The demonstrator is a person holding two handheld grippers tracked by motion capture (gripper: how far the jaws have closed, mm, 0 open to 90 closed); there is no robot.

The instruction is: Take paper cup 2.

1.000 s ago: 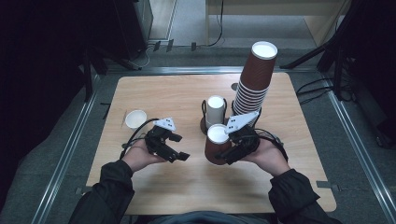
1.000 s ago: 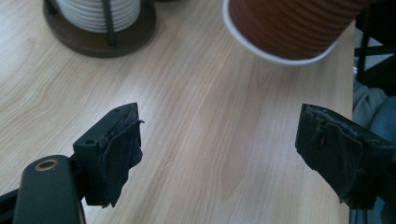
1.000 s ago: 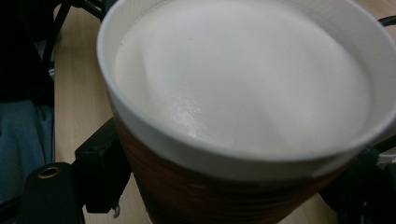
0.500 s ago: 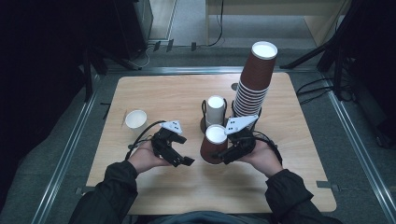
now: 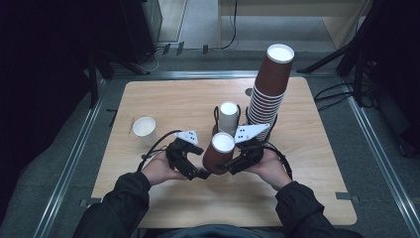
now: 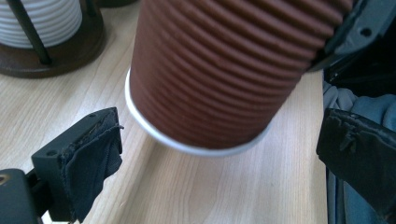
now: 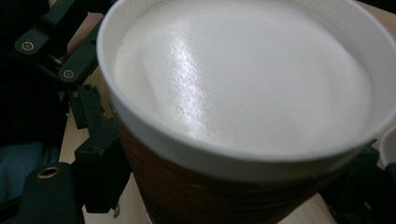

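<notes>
Cup: a brown ribbed paper cup (image 5: 218, 154) with a white inside and a white rolled rim at the foot, held tilted just above the surface (image 5: 163, 99), near the middle of its near edge.
Weight: it looks empty, so I judge it very light.
Stiffness: a thin paper wall, easily crushed; the corrugated sleeve likely stiffens it a little, and the ribs should give a pad some bite against slipping.
Where to hold: low on the ribbed wall, near the stiffer base ring, or close under the top rim; the mid-wall probably dents first under a hard squeeze.
Right gripper: the right gripper (image 5: 236, 163) is clamped on the cup's side, its fingers (image 6: 343, 28) pressed to the ribs and carrying the cup.
Left gripper: the left gripper (image 5: 194, 171) sits just beside the cup's foot; its fingers (image 6: 79, 163) stand spread wide, one on each side of the base, touching nothing.
Holder: a dark round stand (image 5: 218, 130) with upright rods, just beyond the cup, keeps a white ribbed cup (image 5: 228, 115).
Stack: a tall leaning stack of brown cups (image 5: 267, 91) rises toward the far right corner.
Loose cup: a white cup (image 5: 144, 130) stands alone near the left edge, well apart from the hands.
</notes>
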